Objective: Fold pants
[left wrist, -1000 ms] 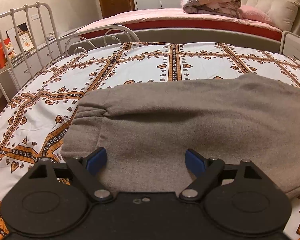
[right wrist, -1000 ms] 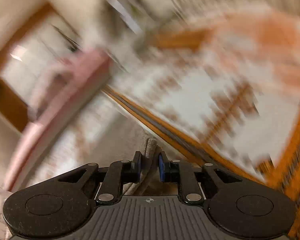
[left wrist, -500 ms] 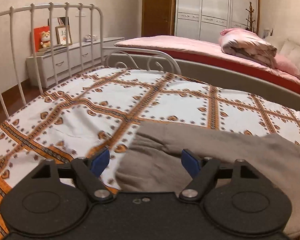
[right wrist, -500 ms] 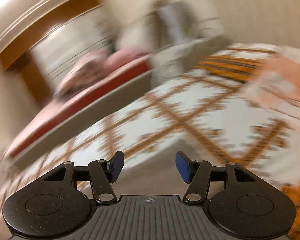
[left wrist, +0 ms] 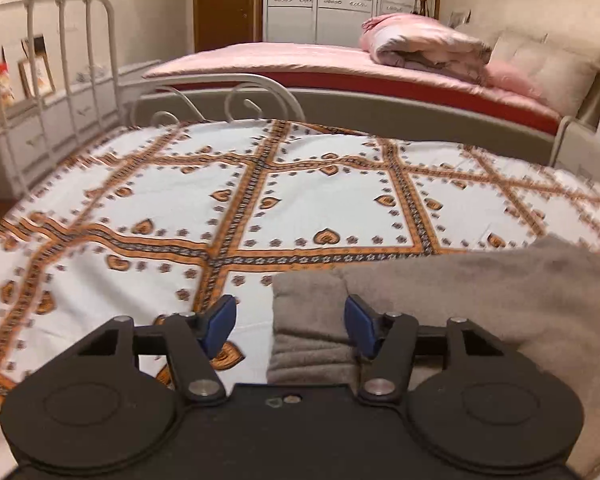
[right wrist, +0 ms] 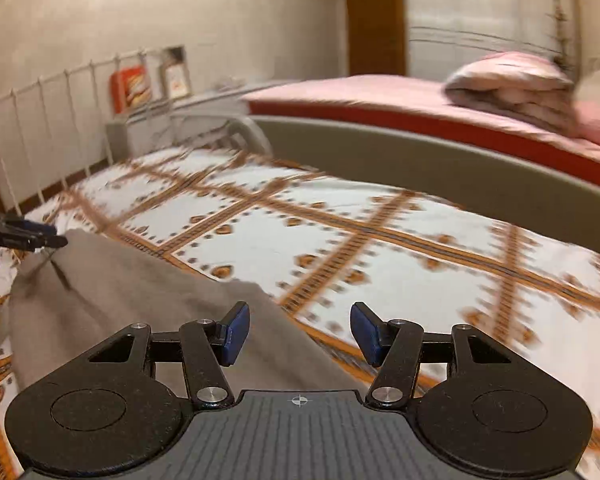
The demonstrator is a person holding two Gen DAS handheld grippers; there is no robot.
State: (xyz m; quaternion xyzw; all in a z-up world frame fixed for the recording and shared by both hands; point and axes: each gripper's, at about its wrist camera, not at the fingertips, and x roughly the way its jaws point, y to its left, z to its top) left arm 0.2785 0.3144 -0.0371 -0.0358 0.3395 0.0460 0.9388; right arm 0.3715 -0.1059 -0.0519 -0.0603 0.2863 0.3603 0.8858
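The grey pants (left wrist: 480,304) lie flat on the bed (left wrist: 300,200), on a white bedspread (right wrist: 380,256) patterned with orange bands and heart motifs. In the left wrist view the garment occupies the lower right area, with a folded, layered edge directed toward the left.

Left hand-held gripper (left wrist: 290,322): the jaws are partly apart and closing. The folded corner of the pants lies between them. The right blue pad sits at or over the fabric; the left pad is over bare bedspread, apart from the cloth. No pinch on the fabric is visible. In the right wrist view this gripper (right wrist: 40,238) appears at the far left edge, at the far corner of the pants.

Right hand-held gripper (right wrist: 298,330): the jaws stand at medium width with nothing pressed between the pads. The near edge of the pants runs under the left finger; the right finger is over the bedspread.

Background: a white metal bed frame (left wrist: 60,60), a second bed with pink bedding (left wrist: 340,60) and a rolled quilt (left wrist: 420,46), and a white wardrobe (left wrist: 340,0).
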